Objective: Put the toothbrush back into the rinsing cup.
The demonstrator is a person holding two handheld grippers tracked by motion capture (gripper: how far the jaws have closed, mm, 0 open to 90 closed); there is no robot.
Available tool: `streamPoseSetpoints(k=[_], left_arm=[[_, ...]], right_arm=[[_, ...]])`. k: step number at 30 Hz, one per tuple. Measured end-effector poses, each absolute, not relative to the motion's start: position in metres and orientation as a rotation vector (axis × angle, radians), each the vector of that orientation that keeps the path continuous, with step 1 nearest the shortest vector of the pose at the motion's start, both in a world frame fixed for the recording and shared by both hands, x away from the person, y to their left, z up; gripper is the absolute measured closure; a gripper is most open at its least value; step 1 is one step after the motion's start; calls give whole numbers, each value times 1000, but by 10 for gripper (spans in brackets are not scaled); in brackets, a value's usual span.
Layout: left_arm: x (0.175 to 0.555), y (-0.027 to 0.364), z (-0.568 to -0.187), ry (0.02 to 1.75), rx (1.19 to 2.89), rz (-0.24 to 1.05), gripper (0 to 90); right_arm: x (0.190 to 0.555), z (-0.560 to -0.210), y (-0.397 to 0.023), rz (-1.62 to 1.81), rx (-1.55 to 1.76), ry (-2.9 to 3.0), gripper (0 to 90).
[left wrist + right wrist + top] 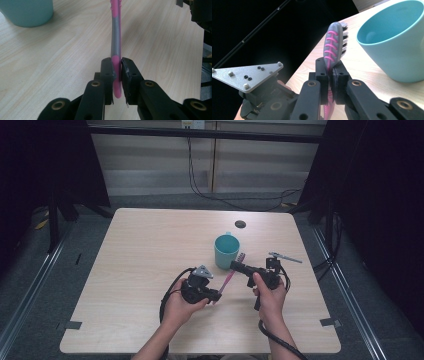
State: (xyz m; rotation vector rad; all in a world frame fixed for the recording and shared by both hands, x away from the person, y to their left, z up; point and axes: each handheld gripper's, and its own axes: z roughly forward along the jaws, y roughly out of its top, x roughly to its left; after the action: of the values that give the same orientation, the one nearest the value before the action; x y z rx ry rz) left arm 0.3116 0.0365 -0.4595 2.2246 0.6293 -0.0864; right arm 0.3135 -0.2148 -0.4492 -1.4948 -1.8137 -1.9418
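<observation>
A pink and grey toothbrush (228, 277) hangs above the table between my two grippers. My left gripper (218, 296) is shut on its pink handle end (116, 75), the shaft running away from the jaws. My right gripper (235, 265) is shut on the neck just below the bristled head (335, 45), which sticks up past the jaws. A teal cup (226, 250) stands upright and empty on the table just behind the brush head; its rim (387, 15) is close to the right of the head in the right gripper view.
The light wooden table (150, 250) has a small dark round hole (240, 224) behind the cup. My left gripper's grey plate (247, 75) and body sit low at the left of the right gripper view. Dark floor and cables lie beyond the table's far edge.
</observation>
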Motion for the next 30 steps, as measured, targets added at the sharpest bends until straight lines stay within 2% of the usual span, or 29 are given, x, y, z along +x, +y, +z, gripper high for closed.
streamPoseSetpoints(k=[5,11,16,20,30], left_arm=[[312,36,-462,633,2216,-89,785],[316,42,-465,666,2221,-53,481],[319,50,-469,668,2240,-30,341],[319,57,-473,658,2269,-1,285],[319,73,-480,657,2304,42,240]], right_arm=[[314,-449,-215,-1939,-1491,-1823,854],[314,-442,-218,-1954,-1463,-1853,854],[314,-435,-221,-1956,-1463,-1899,853],[315,-433,-222,-1964,-1463,-1924,853],[317,-424,-222,-1933,-1453,-2009,853]])
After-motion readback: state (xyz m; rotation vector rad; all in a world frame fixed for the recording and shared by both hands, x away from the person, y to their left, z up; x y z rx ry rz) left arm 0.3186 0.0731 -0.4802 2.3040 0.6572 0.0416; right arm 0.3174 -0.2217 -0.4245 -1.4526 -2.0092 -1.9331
